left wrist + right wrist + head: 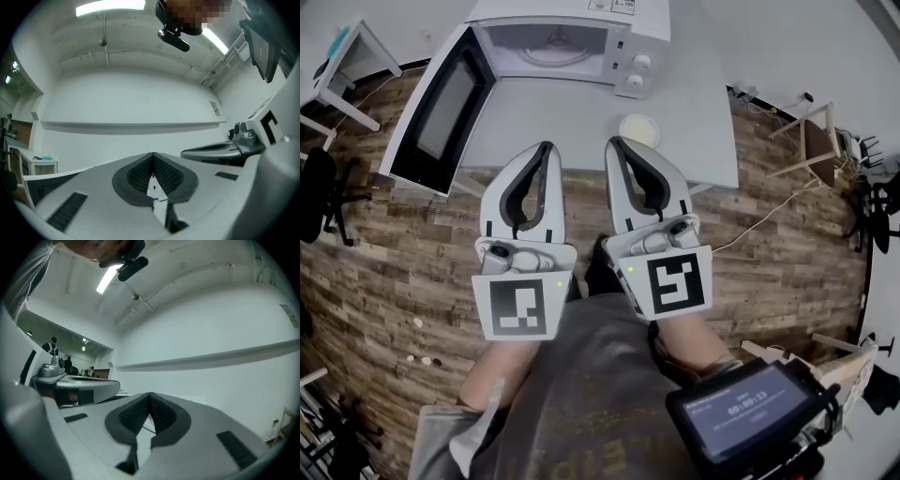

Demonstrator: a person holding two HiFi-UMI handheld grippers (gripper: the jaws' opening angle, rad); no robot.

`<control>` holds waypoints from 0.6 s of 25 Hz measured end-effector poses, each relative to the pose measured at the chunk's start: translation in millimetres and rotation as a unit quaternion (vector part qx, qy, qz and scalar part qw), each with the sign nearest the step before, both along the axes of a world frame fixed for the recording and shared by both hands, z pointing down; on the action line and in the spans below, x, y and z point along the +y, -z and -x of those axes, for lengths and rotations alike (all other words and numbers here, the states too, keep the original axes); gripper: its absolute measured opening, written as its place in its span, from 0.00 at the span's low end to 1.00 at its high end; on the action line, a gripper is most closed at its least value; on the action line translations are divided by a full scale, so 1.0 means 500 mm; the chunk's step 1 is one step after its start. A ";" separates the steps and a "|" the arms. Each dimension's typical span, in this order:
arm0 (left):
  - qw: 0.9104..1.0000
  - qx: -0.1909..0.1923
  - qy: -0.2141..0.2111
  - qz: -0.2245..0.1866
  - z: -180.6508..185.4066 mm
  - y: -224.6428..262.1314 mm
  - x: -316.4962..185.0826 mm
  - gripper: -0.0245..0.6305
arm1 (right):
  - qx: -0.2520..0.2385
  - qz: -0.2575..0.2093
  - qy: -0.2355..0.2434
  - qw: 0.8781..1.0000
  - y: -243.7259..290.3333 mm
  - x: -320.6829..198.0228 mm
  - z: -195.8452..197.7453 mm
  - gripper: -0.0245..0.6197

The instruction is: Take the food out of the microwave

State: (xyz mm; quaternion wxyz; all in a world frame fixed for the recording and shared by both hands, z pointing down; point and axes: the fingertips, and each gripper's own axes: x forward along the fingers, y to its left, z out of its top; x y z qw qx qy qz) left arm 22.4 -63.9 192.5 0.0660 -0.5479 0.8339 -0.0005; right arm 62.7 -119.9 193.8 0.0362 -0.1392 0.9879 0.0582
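Observation:
The white microwave [628, 37] stands at the back of the grey table [581, 112] with its door [441, 108] swung wide to the left. Its cavity shows only the bare turntable. A small round dish of pale food [638, 128] sits on the table in front of the microwave's controls. My left gripper [546, 147] [153, 154] and right gripper [614, 142] [150, 394] are held side by side over the table's near edge, both shut with nothing between the pads. The right gripper's tip is just left of the dish and apart from it. Both gripper views look at a white wall.
The open door juts out past the table's left edge. A black chair [319, 197] and a small white table [347, 56] stand at the left, a wooden stool [816, 141] and floor cables at the right. A device with a screen [755, 408] is near my right side.

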 end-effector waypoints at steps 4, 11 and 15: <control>1.000 0.000 -0.005 0.001 -0.005 -0.003 -0.005 0.05 | -0.002 -0.004 -0.001 1.000 0.005 -0.002 -0.003 0.05; 1.000 -0.005 -0.011 0.000 -0.002 -0.001 -0.012 0.05 | -0.002 -0.011 -0.006 1.000 0.006 -0.007 -0.001 0.05; 1.000 -0.005 -0.015 -0.002 0.003 0.003 -0.015 0.05 | -0.003 -0.017 -0.011 1.000 0.010 -0.011 0.004 0.05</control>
